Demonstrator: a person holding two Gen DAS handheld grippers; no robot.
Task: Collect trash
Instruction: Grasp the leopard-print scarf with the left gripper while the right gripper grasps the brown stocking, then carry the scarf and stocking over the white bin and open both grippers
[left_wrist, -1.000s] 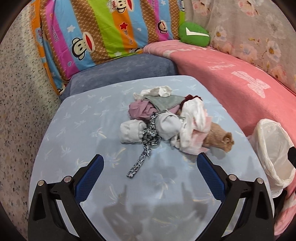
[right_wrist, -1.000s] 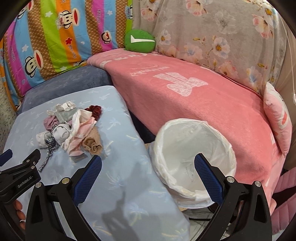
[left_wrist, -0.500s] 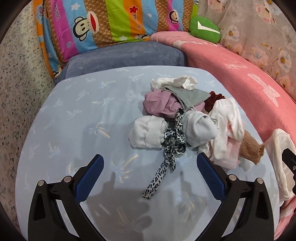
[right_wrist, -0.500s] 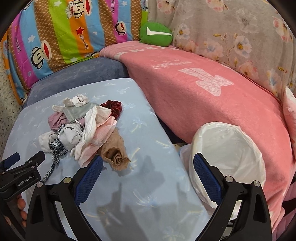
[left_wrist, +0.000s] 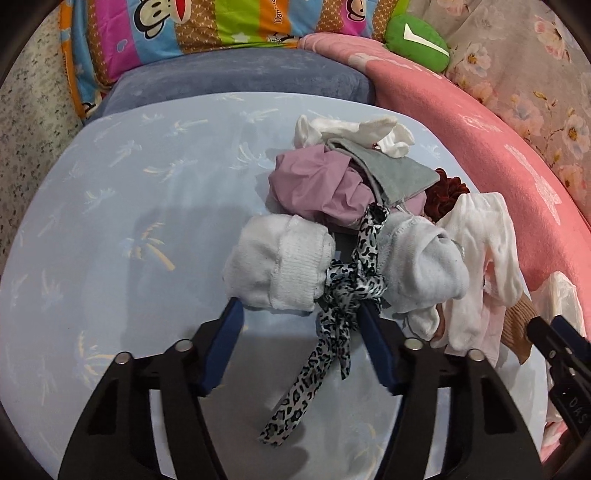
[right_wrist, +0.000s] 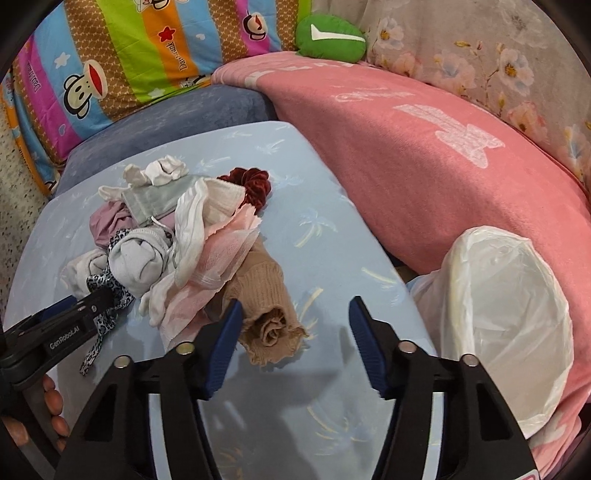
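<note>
A heap of cloth scraps lies on the light blue table (left_wrist: 110, 229). In the left wrist view my left gripper (left_wrist: 301, 314) is open, its jaws on either side of a rolled white sock (left_wrist: 280, 264) and a leopard-print strip (left_wrist: 332, 332). A grey-white sock (left_wrist: 421, 266), mauve cloth (left_wrist: 317, 184) and grey cloth (left_wrist: 395, 173) lie just beyond. In the right wrist view my right gripper (right_wrist: 295, 314) is open, its left fingertip beside a rolled brown sock (right_wrist: 266, 310). The white-lined trash bin (right_wrist: 498, 317) stands to its right.
A pink blanket (right_wrist: 424, 147) covers the sofa to the right of the table, with a green cushion (right_wrist: 328, 37) and a striped monkey-print cushion (right_wrist: 129, 62) behind. Pink and white cloths (right_wrist: 218, 243) and a dark red scrunchie (right_wrist: 251, 184) lie in the heap.
Both grippers moved forward and down to the heap and narrowed their jaws. The left now brackets the white sock and leopard strip; the right has swung left from the bin to the brown sock.
</note>
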